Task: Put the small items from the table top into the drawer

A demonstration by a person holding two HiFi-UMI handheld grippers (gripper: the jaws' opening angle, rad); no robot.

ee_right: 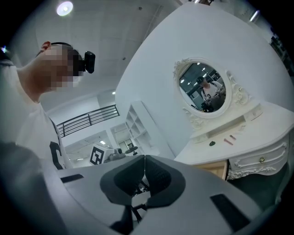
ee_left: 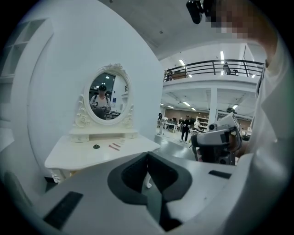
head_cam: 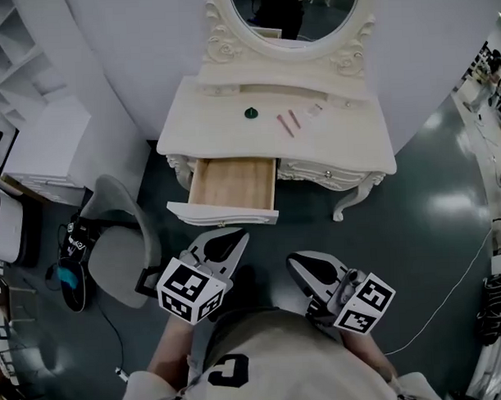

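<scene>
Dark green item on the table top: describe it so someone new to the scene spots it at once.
Start at the white dressing table under the oval mirror. On its top, behind the open drawer, sits a small round dark green piece. Its neighbours to the right are slim pink sticks; it alone is dark and round.
</scene>
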